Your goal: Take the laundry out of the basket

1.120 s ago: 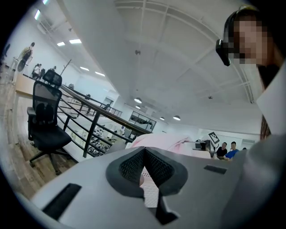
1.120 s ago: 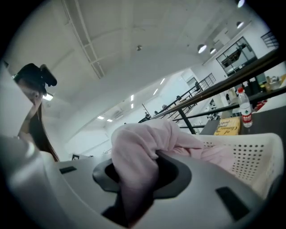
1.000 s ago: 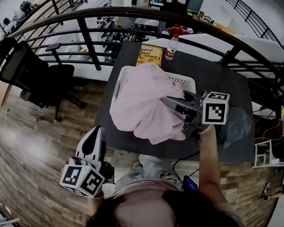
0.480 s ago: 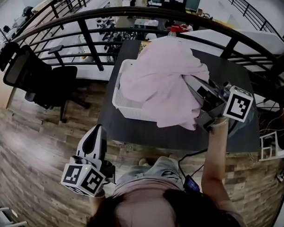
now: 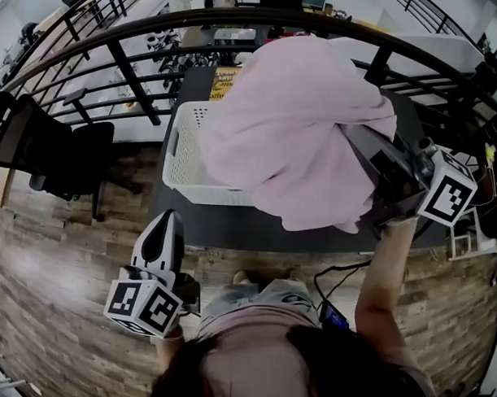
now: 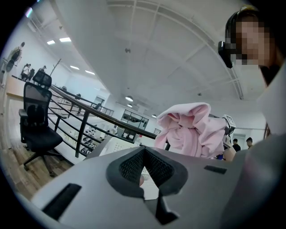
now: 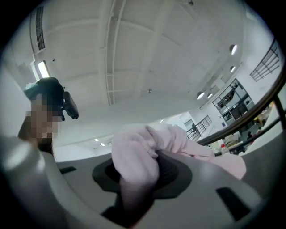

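Observation:
A large pink garment (image 5: 300, 130) hangs in the air above the right half of the white laundry basket (image 5: 185, 151) on the black table. My right gripper (image 5: 378, 164) is raised at the right and shut on a fold of the garment; the cloth hides its tips. In the right gripper view the pink cloth (image 7: 134, 161) is bunched between the jaws of my right gripper (image 7: 143, 172). My left gripper (image 5: 162, 231) is low at the front left, short of the table, shut with nothing in it. From the left gripper view, my left gripper (image 6: 144, 152) points towards the basket (image 6: 117, 145) and the lifted garment (image 6: 192, 129).
The black table (image 5: 231, 225) stands against a curved black railing (image 5: 130, 92). A yellow packet (image 5: 224, 80) lies behind the basket. A black office chair (image 5: 47, 146) is on the wood floor at the left. Cables hang off the table's front right.
My right gripper has risen and swung right, lifting the pink garment up off the basket. My left gripper has edged forward towards the table.

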Available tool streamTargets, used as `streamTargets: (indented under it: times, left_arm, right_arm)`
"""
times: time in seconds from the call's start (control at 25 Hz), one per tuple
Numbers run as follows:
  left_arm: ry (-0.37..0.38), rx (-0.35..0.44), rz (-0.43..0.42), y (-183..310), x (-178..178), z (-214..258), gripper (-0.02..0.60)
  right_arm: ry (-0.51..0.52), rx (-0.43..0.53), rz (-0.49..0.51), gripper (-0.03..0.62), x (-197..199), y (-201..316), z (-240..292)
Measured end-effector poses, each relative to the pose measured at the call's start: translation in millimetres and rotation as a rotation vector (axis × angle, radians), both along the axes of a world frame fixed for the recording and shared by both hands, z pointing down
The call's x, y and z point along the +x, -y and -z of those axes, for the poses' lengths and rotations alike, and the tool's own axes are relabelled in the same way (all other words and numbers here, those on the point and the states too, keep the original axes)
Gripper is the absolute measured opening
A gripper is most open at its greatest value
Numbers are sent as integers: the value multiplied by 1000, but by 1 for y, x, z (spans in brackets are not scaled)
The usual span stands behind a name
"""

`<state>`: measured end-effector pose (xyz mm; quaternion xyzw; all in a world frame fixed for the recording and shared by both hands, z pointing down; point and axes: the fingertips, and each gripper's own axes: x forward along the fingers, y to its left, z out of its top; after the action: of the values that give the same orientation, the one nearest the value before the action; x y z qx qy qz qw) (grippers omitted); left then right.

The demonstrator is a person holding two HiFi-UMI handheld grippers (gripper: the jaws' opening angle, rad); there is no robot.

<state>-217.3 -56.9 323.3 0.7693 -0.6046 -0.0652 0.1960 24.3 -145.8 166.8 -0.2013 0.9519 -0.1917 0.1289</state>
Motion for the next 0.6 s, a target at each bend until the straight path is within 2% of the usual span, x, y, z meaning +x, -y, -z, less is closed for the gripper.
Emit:
streamTargets:
  times: [0.24, 0.6]
  left_arm:
    - [-7, -2, -52, 12, 53, 4, -2]
    - [-24, -16, -78, 25, 125, 12, -2]
  right_arm:
    - [-22, 53, -56, 147, 58, -8, 18]
    - [-31, -19, -130, 149, 137, -3, 13]
